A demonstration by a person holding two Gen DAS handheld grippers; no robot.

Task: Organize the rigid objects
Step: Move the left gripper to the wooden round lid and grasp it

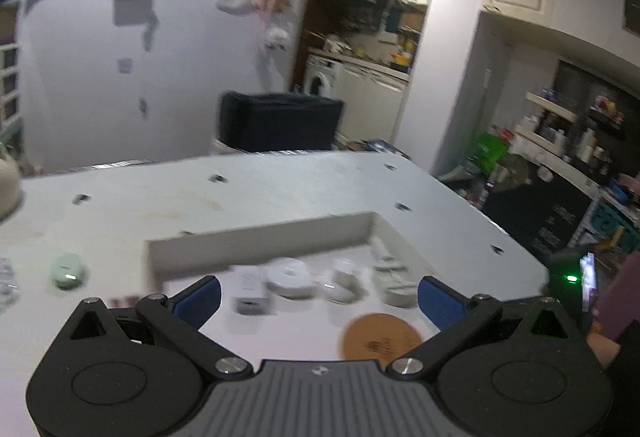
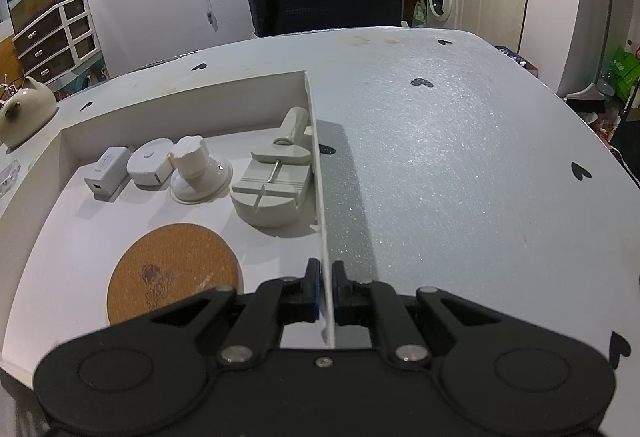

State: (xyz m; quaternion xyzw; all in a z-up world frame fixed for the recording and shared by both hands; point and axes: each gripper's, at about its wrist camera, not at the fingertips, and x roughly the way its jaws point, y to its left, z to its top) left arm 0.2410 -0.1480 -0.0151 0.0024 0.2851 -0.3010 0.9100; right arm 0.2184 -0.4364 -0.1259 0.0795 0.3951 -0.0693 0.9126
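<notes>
With the right gripper (image 2: 326, 291) pinched on the tray (image 2: 318, 173) wall, keep it steady — the left gripper (image 1: 318, 295), wide and empty above the tray, should swing toward the green piece (image 1: 68, 271) lying outside on the table (image 1: 280, 189).

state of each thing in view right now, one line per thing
left tongs: open, empty, above the box
right tongs: shut on the box wall
white box: open-topped, on the table
cork coaster: flat in the box
suction cup: upright in the box
charger block: lying flat in the box
</notes>
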